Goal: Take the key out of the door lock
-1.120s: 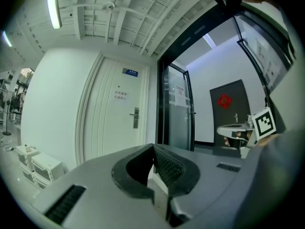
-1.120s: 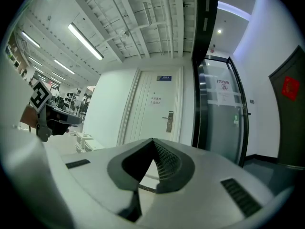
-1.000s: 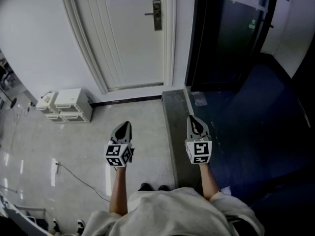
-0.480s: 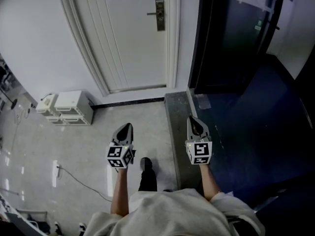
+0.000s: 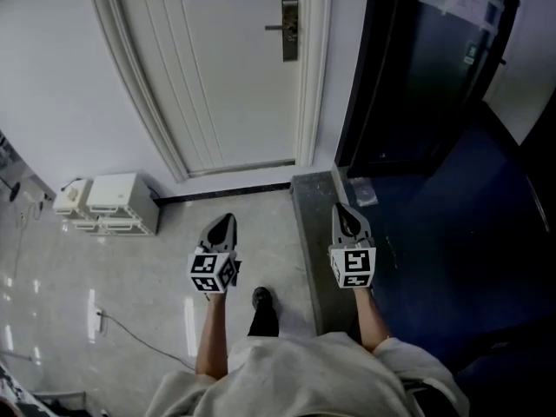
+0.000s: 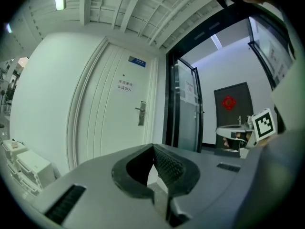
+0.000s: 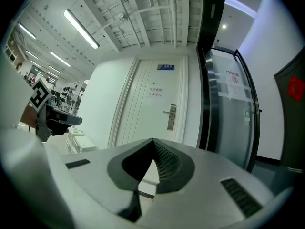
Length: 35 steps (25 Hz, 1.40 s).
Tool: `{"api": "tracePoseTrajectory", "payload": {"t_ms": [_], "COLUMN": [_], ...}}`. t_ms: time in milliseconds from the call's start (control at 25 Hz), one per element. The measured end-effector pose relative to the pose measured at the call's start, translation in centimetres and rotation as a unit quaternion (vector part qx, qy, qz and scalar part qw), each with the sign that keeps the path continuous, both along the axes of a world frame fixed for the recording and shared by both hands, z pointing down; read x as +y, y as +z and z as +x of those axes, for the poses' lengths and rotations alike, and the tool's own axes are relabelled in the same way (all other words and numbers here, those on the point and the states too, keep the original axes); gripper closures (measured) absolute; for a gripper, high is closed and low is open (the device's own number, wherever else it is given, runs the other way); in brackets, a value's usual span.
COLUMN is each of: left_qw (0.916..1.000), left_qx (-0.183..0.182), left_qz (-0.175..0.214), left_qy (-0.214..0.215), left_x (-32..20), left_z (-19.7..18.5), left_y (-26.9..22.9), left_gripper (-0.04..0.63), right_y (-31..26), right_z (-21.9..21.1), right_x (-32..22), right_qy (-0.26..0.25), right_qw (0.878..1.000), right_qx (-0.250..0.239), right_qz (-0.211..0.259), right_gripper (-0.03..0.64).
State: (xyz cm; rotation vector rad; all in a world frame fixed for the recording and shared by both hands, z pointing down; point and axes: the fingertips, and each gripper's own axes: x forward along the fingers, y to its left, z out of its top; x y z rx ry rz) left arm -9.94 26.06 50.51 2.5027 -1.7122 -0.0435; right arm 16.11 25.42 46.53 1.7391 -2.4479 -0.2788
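Observation:
A white door (image 5: 234, 68) stands ahead, with a metal lock plate (image 5: 290, 17) and a lever handle (image 5: 274, 27) near its right edge. The lock plate also shows in the left gripper view (image 6: 141, 113) and the right gripper view (image 7: 170, 117). It is too far off for a key to be made out. My left gripper (image 5: 226, 219) and right gripper (image 5: 340, 208) are held side by side at waist height, well short of the door. Both point toward it. The left gripper's (image 6: 153, 146) jaws meet at the tips with nothing between them, and so do the right gripper's (image 7: 152, 140).
A dark glass door (image 5: 426, 68) in a black frame stands right of the white door. Low white boxes (image 5: 104, 202) sit by the left wall. A thin cable (image 5: 130, 328) lies on the pale floor. A grey threshold strip (image 5: 313, 233) borders a dark blue floor. My foot (image 5: 261, 301) is forward.
The view has moved closer to the door, and the lock now sits further right. A foot has stepped forward between the arms. Both grippers keep their pose.

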Motion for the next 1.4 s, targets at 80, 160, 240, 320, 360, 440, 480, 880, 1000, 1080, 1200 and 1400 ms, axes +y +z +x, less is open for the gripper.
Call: {"api": "tracePoseTrajectory", "payload": {"t_ms": [80,160,240,320,360,440,480,880,1000,1080,1200,1400], "left_qw": [1.0,0.9999,0.9999,0.9998,0.9998,0.9997,0.9996,0.9988,0.9985,0.9983,0.9979,0.997], "left_qx": [0.003,0.005,0.006,0.006,0.006,0.006,0.005,0.003,0.003,0.003,0.004,0.007], "left_qz": [0.001,0.0,0.0,0.001,0.002,0.002,0.002,0.011,0.007,0.003,-0.004,-0.017], "left_qy": [0.005,0.009,0.012,0.016,0.019,0.023,0.026,0.047,0.054,0.058,0.064,0.075], "left_x": [-3.3,-6.7,-10.4,-13.7,-15.3,-18.3,-19.7,-30.4,-32.5,-33.6,-35.2,-37.7], "left_z": [-1.3,-2.7,-4.3,-5.6,-6.2,-7.3,-7.8,-11.1,-11.3,-11.3,-11.2,-9.9], "left_y": [-0.6,-1.2,-2.0,-2.7,-2.8,-3.1,-3.2,-3.9,-3.6,-3.3,-2.4,-1.0], "left_gripper": [0.577,0.578,0.577,0.577,0.577,0.577,0.577,0.577,0.577,0.577,0.577,0.577], "right_y": [-0.6,-1.4,-2.2,-2.8,-2.9,-3.1,-3.2,-3.5,-3.0,-2.6,-1.7,-0.5], "right_z": [-1.5,-3.1,-4.7,-6.0,-6.6,-7.7,-8.3,-11.6,-11.7,-11.7,-11.5,-10.6], "right_x": [-3.1,-6.3,-9.8,-12.8,-14.2,-16.9,-18.1,-28.0,-29.8,-30.6,-31.8,-33.8], "right_qy": [0.003,0.006,0.009,0.012,0.013,0.016,0.017,0.038,0.046,0.051,0.056,0.062], "right_qw": [1.0,1.0,1.0,1.0,1.0,1.0,1.0,0.999,0.999,0.999,0.998,0.998], "right_qx": [0.003,0.006,0.006,0.005,0.004,0.004,0.005,0.001,0.004,0.006,0.008,0.011], "right_qz": [0.0,0.0,0.002,0.005,0.005,0.006,0.007,0.014,0.009,0.003,-0.005,-0.017], "right_gripper": [0.595,0.595,0.595,0.595,0.595,0.595,0.595,0.595,0.595,0.595,0.595,0.595]}}
